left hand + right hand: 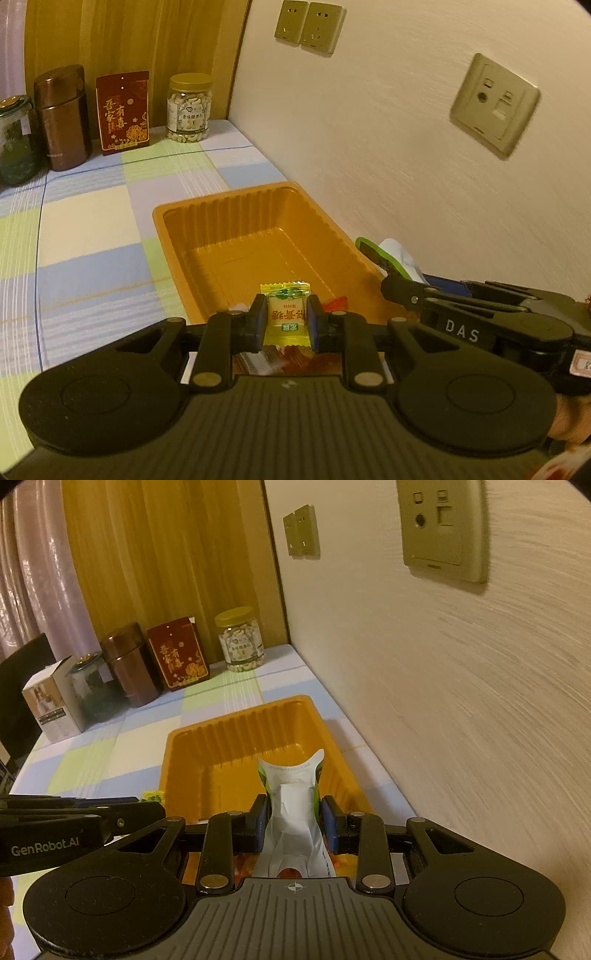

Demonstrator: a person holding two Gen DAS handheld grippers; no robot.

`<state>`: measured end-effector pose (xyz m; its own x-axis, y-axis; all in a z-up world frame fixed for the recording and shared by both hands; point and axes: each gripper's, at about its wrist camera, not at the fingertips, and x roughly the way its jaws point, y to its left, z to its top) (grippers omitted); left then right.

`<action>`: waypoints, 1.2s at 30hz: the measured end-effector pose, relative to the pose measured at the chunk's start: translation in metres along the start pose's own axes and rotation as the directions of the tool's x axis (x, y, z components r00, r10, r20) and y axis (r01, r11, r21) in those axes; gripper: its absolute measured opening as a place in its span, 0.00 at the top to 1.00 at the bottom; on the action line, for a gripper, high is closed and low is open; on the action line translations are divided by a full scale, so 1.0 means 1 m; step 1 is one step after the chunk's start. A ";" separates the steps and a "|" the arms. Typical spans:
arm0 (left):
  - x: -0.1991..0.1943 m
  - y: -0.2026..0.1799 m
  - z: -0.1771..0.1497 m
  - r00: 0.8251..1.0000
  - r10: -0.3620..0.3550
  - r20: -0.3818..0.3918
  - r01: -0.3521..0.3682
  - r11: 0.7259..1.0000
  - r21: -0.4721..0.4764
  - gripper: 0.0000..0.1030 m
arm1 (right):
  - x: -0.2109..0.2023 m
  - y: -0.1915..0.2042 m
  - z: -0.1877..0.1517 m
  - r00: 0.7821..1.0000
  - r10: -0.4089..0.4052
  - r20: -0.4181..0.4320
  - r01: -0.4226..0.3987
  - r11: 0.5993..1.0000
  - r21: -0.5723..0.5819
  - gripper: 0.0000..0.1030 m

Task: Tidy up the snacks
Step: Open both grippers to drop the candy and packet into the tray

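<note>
While carrying one snack in each hand-held gripper, treat the sorting as only just begun. Left hand-held gripper (286,320): closed on a small yellow candy (284,314), pads pressed on both sides of the wrapper, poised over the near end of the orange tray (173,225). Right hand-held gripper (294,821): clamped on a white-and-green packet (291,797), held upright just above the near edge of the same tray. Tray floor as visible from both wrist views: bare across the middle and far end, so nothing confirmed as deposited there; some red and orange wrappers (295,354) glimpsed under the left-hand jaws at the near end, whether inside the tray or beside it cannot be told. Remaining, by judgement: lower and release both items into the tray, then fetch whatever loose snacks remain out of sight. Left standing at the far edge of the checked tabletop (92,206), well apart from the tray: nut jar (189,107), red box (123,112), brown canister (62,116), all untouched.
</note>
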<state>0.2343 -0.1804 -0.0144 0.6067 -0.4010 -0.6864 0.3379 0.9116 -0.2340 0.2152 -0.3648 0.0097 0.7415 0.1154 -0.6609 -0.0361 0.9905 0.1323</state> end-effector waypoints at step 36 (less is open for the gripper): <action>0.045 0.065 0.008 0.996 0.086 -0.003 -0.086 0.992 -0.088 0.56 | 0.067 0.012 0.020 0.998 0.044 -0.053 -0.044 0.999 0.008 0.70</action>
<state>0.2890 -0.1396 -0.0548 0.6309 -0.3211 -0.7063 0.2203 0.9470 -0.2337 0.2778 -0.3463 -0.0186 0.7026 0.1626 -0.6928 -0.0631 0.9840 0.1669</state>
